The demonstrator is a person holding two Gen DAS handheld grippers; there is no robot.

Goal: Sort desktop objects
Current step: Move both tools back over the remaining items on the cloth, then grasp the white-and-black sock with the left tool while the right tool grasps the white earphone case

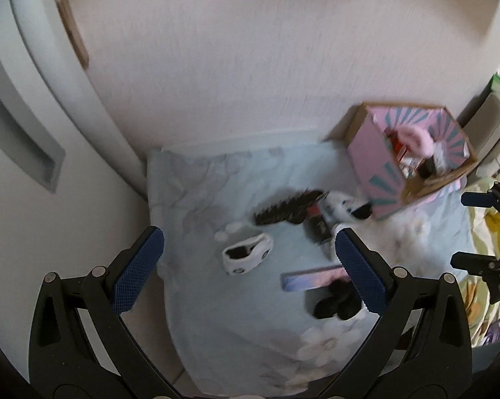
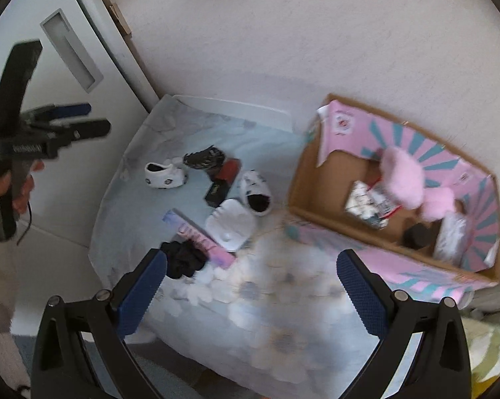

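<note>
Loose items lie on a table under a pale blue floral cloth [image 2: 266, 329]: a white baby shoe [image 2: 166, 174], a black hairbrush [image 2: 203, 158], a dark red box [image 2: 228, 169], a second white shoe [image 2: 256, 191], a white dish [image 2: 230, 227], a purple flat pack [image 2: 200, 239] and a black scrunchie [image 2: 183, 259]. My right gripper [image 2: 251, 294] hangs open above the cloth's near part, holding nothing. My left gripper [image 1: 253, 266] is also open and empty, above the shoe [image 1: 246, 254] and the flat pack [image 1: 313, 277]. The hairbrush [image 1: 286, 211] lies beyond.
An open cardboard box with pink and teal sides [image 2: 316, 212] stands at the right of the table, with pink fluffy items [image 2: 403, 176] and packets inside. A white cabinet door [image 2: 70, 53] is at the left, a white wall behind. A hand [image 2: 17, 193] holds the left gripper [image 2: 93, 119].
</note>
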